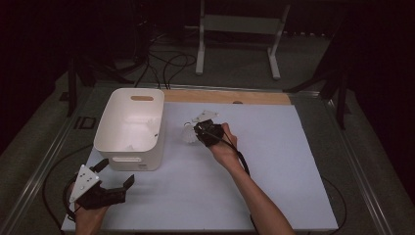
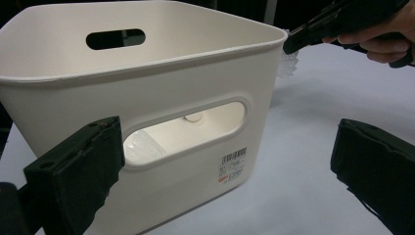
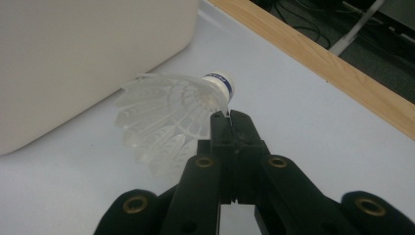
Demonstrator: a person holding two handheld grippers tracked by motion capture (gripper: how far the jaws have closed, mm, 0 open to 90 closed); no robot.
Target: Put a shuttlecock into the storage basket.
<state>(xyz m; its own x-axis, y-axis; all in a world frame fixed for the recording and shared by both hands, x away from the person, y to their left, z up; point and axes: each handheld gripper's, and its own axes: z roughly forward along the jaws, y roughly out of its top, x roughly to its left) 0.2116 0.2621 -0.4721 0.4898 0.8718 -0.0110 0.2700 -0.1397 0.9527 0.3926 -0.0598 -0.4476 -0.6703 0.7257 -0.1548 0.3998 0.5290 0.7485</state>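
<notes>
Right tool (image 3: 230, 115) is pinching the shuttlecock (image 3: 169, 115) right of the bin (image 1: 129, 128); next: lifting it over the rim. Left tool (image 1: 113, 177) is idling, spread.

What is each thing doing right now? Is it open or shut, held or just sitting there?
Shuttlecock: lying on its side beside the bin, skirt pinched at the jaw tips.
Right hand-held gripper: shut on the shuttlecock.
Left hand-held gripper: open, holding nothing, near the bin.
White bin: upright on the table, open at the top, with small things inside that are too unclear to name.
Table: covered with a pale sheet.
</notes>
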